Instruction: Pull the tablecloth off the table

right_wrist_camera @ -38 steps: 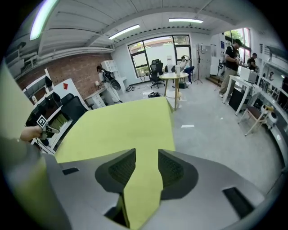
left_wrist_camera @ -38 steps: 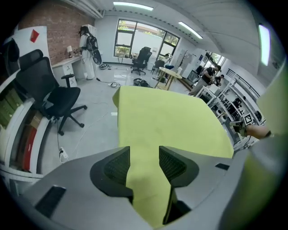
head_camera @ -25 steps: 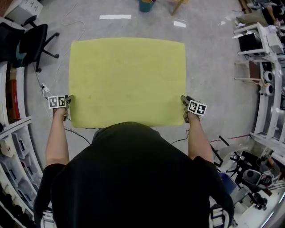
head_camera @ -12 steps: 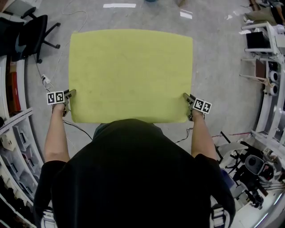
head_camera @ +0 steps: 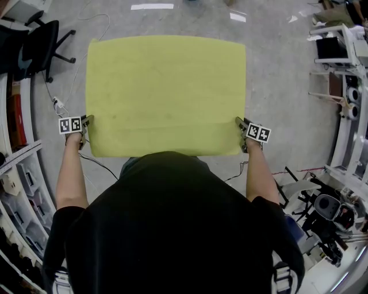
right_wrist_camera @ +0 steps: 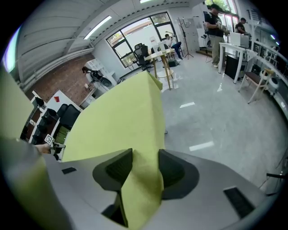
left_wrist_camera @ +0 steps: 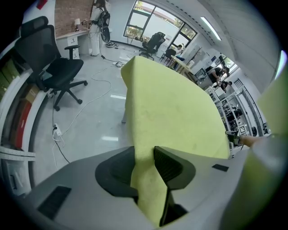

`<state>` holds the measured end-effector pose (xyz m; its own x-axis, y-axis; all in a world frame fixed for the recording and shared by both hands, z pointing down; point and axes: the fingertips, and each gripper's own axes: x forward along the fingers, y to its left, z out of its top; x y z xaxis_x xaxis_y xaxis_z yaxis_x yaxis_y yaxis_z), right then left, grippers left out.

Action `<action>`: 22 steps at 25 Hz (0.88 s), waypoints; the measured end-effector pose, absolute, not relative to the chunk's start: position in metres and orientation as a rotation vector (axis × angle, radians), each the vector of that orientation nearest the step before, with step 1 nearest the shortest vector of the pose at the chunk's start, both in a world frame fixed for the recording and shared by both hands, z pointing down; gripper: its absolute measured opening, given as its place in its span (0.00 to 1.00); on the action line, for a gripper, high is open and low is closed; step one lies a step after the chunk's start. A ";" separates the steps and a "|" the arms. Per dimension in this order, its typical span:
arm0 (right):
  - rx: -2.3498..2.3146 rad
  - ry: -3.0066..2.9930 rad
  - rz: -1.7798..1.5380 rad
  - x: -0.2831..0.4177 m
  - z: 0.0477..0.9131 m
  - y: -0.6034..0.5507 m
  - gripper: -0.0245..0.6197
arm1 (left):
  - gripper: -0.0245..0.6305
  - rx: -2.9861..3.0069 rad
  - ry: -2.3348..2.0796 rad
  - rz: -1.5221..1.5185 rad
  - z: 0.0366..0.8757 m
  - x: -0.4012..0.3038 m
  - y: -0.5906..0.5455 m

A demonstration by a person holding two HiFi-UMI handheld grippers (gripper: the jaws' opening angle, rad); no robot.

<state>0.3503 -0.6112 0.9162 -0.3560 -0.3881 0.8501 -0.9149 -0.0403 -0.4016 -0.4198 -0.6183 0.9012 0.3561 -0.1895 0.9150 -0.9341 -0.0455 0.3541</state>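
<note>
Flat rectangular tablecloth (head_camera: 165, 95), matte yellow-green, felt-like

A black office chair (head_camera: 43, 40) stood on the grey floor (head_camera: 282, 86) at the far left, with a white cable (head_camera: 86, 34) trailing past it to a power strip (head_camera: 57, 104). Shelving (head_camera: 17, 166) lined the left side, and white racks (head_camera: 345, 86) loaded with equipment lined the right. A red line (head_camera: 293, 172) marked the floor near the right racks. Further off, large windows (left_wrist_camera: 153, 22) lit the room beside a brick wall (left_wrist_camera: 67, 13), and a person (right_wrist_camera: 216, 31) stood by a white desk (right_wrist_camera: 236, 49).
</note>
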 end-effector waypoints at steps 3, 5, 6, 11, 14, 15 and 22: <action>1.384 -1.745 1.363 0.353 0.914 -0.605 0.33 | 0.23 1.493 -1.103 0.873 0.898 -0.422 -0.612; 1.390 -1.742 1.342 0.355 0.912 -0.600 0.31 | 0.20 1.480 -1.144 0.900 0.896 -0.424 -0.607; 1.391 -1.739 1.329 0.356 0.911 -0.598 0.30 | 0.18 1.474 -1.166 0.918 0.894 -0.425 -0.604; 1.401 -1.716 1.268 0.366 0.903 -0.585 0.21 | 0.07 1.476 -1.166 0.945 0.888 -0.410 -0.584; 1.402 -1.708 1.239 0.374 0.902 -0.578 0.16 | 0.07 1.473 -1.184 0.927 0.888 -0.400 -0.576; 1.399 -1.702 1.228 0.376 0.901 -0.574 0.14 | 0.07 1.473 -1.188 0.928 0.888 -0.398 -0.574; 1.345 -1.733 1.215 0.380 0.895 -0.543 0.07 | 0.07 1.477 -1.245 0.861 0.872 -0.384 -0.551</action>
<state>0.3795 -0.5432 0.8947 -0.2862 -0.3823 0.8786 -0.9563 0.0567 -0.2869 -0.3839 -0.5508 0.8722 0.2222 -0.2756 0.9353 -0.9723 0.0084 0.2335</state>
